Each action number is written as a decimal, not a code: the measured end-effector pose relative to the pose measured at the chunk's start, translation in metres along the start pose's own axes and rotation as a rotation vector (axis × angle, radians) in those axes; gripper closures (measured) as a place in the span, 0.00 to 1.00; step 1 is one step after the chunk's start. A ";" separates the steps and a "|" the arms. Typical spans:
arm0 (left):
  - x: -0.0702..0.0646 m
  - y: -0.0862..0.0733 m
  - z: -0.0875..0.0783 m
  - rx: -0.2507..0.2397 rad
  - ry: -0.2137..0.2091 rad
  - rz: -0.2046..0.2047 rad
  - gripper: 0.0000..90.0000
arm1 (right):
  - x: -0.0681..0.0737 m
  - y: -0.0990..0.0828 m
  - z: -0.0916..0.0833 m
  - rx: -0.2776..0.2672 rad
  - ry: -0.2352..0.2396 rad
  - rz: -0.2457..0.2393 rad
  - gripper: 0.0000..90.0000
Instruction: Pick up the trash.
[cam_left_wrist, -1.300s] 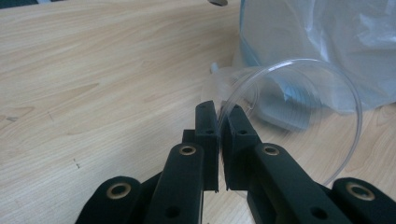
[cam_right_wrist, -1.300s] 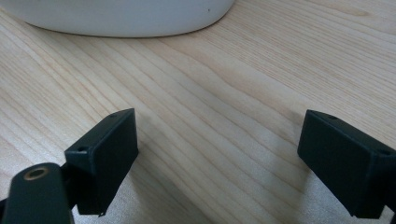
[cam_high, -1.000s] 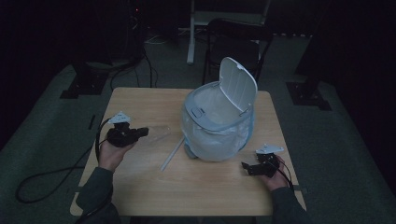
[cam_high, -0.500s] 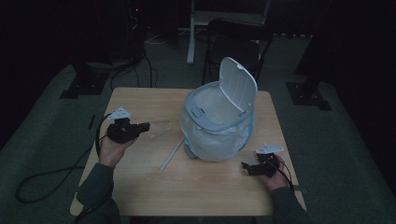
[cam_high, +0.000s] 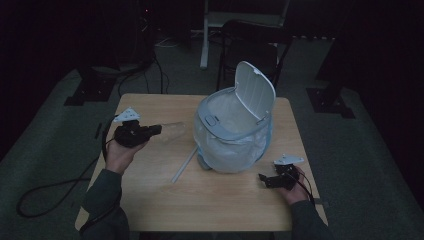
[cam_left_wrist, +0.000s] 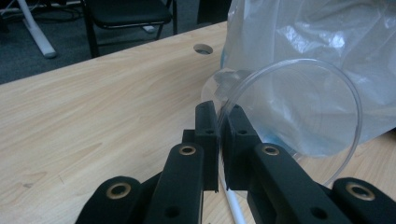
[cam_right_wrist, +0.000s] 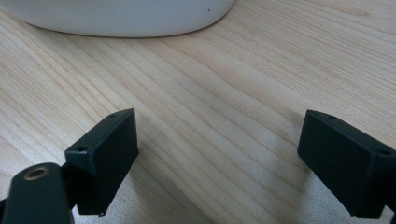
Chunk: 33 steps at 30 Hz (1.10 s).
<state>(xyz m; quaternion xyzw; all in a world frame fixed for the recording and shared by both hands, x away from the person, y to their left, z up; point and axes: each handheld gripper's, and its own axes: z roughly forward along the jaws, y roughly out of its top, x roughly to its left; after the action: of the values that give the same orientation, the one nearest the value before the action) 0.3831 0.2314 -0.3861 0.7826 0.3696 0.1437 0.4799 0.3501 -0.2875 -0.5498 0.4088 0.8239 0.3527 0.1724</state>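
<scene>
Cup (cam_left_wrist: 299, 112) (clear plastic) rises, rim pinched by left gripper (cam_left_wrist: 219, 126), toward bin (cam_high: 235, 131); right gripper (cam_right_wrist: 217, 158) gapes, idle.

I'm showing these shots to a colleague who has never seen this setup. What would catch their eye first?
Probably the white bin at the middle of the wooden table, lid flipped up and a clear bag lining it. Next, the left gripper, shut on the rim of a clear plastic cup held beside the bin. The right gripper rests open near the table's right edge.
</scene>
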 end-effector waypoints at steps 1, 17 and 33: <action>0.000 0.002 0.000 -0.001 -0.001 0.003 0.97 | 0.000 0.000 0.000 0.000 0.000 0.000 0.13; -0.002 0.025 -0.006 -0.043 -0.005 0.029 0.97 | 0.000 0.000 0.000 0.000 0.000 0.000 0.13; -0.002 0.042 -0.012 -0.083 -0.014 0.041 0.97 | 0.000 0.000 0.000 0.000 0.000 0.000 0.13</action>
<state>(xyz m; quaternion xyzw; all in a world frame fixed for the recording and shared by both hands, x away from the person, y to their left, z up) 0.3935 0.2267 -0.3437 0.7703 0.3440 0.1633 0.5115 0.3501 -0.2875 -0.5498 0.4088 0.8239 0.3528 0.1724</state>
